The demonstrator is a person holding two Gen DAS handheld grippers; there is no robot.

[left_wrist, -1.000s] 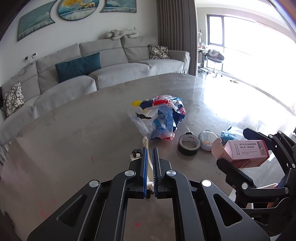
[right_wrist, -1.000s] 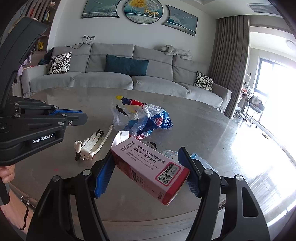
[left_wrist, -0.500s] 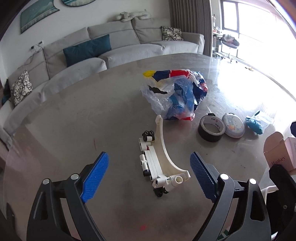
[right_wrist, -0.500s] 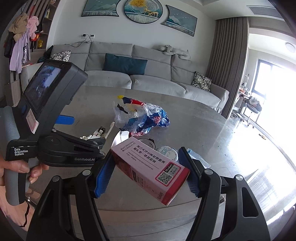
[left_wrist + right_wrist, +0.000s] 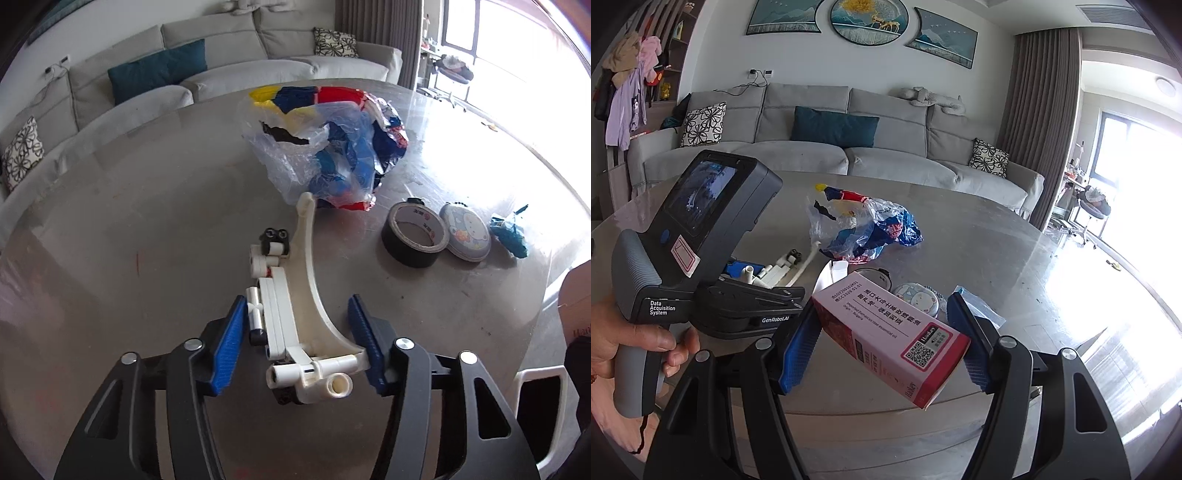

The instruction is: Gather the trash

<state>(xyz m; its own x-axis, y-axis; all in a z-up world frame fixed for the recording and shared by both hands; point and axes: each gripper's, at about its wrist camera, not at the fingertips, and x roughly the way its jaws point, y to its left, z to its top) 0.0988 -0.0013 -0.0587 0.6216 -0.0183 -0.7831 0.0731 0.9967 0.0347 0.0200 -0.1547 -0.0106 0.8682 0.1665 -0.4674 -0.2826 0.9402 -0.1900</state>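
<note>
My left claw [image 5: 297,345] has just been closing around the near end of the white toy-brick piece [image 5: 295,306] on the bench [image 5: 129,229], pads not yet pressing. Next I judge: squeeze, then lift. Its long axis runs away from me toward the plastic bag [image 5: 317,147]. My right claw [image 5: 882,349] grips the pink carton [image 5: 886,332].

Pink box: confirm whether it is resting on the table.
No, the pink box hangs above the table, clamped in the right gripper.
</note>
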